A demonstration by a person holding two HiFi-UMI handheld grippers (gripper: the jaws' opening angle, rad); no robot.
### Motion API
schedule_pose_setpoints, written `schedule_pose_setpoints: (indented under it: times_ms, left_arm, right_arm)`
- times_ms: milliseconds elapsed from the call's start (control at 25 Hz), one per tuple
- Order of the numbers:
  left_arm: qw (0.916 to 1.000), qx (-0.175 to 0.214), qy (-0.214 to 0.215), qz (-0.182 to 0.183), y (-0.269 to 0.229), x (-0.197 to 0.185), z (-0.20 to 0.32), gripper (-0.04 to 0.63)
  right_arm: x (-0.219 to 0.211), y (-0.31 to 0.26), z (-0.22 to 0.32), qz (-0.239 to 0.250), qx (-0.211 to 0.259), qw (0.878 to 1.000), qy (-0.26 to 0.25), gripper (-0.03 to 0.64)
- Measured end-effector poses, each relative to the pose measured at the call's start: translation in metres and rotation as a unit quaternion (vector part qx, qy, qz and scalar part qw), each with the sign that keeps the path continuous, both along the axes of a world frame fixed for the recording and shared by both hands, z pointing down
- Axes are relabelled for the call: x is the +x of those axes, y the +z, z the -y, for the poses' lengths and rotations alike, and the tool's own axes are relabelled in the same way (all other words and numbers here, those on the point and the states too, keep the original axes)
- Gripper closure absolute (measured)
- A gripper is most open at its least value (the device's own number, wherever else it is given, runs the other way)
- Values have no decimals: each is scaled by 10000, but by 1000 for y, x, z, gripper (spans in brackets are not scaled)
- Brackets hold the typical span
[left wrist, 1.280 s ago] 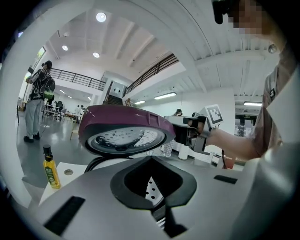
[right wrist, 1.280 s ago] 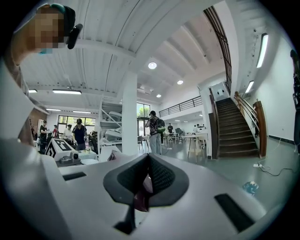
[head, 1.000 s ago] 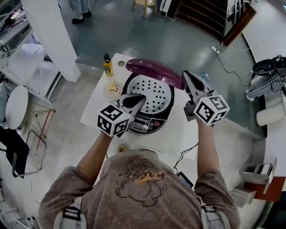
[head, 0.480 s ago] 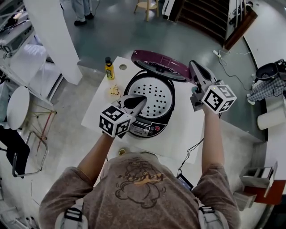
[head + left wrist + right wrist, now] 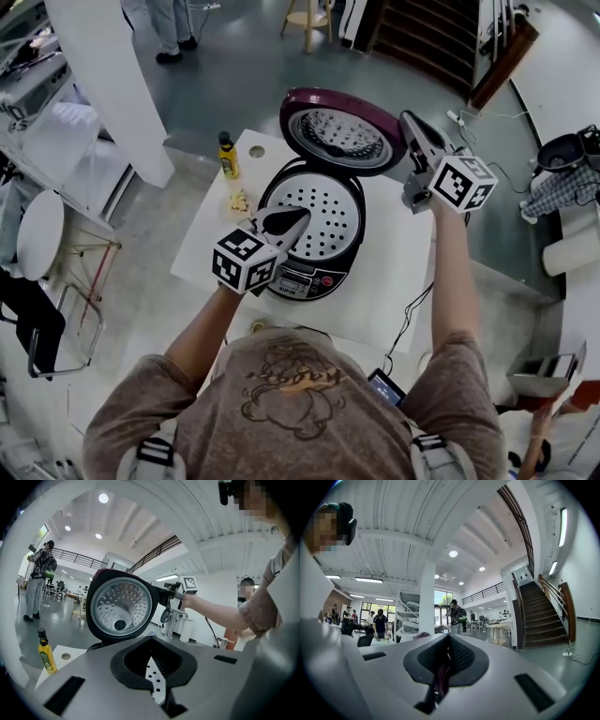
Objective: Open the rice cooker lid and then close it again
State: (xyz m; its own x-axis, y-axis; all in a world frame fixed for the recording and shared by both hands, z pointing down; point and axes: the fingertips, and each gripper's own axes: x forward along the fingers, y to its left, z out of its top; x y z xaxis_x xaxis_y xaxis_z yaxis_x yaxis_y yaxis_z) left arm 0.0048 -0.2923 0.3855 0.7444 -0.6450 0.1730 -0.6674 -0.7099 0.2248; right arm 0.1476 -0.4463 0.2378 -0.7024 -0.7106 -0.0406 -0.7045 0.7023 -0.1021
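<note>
The rice cooker (image 5: 314, 246) stands on a white table (image 5: 394, 281). Its maroon lid (image 5: 342, 131) is swung up, and the dimpled steel inner face (image 5: 119, 606) looks toward me. A perforated tray (image 5: 319, 208) fills the pot. My right gripper (image 5: 407, 120) is shut, its tip against the lid's right edge; the left gripper view shows it there too (image 5: 169, 595). Maroon shows through its jaw slit (image 5: 446, 641). My left gripper (image 5: 298, 216) is shut and hovers over the cooker's front, above the control panel (image 5: 298, 279), holding nothing (image 5: 152, 641).
A yellow bottle (image 5: 227, 155) and a small food scrap (image 5: 239, 200) lie at the table's left side. A power cable (image 5: 405, 319) hangs off the near edge. A white pillar (image 5: 112, 75) rises at the far left, and people stand beyond it.
The lid has swung from barely raised to fully upright, showing its inner face. My right gripper rose and moved away along with the lid's edge. The left gripper stayed put.
</note>
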Motion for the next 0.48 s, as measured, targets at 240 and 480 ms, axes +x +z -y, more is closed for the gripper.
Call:
schedule_pose_setpoints:
  times_ms: [240, 480]
  left_arm:
    - [10000, 16, -55, 15, 0, -1, 8, 575]
    - [9999, 23, -121, 18, -2, -4, 14, 575]
  right_arm:
    - [6, -2, 24, 285, -101, 9995, -48, 614]
    - [8, -5, 38, 289, -51, 9995, -85, 614]
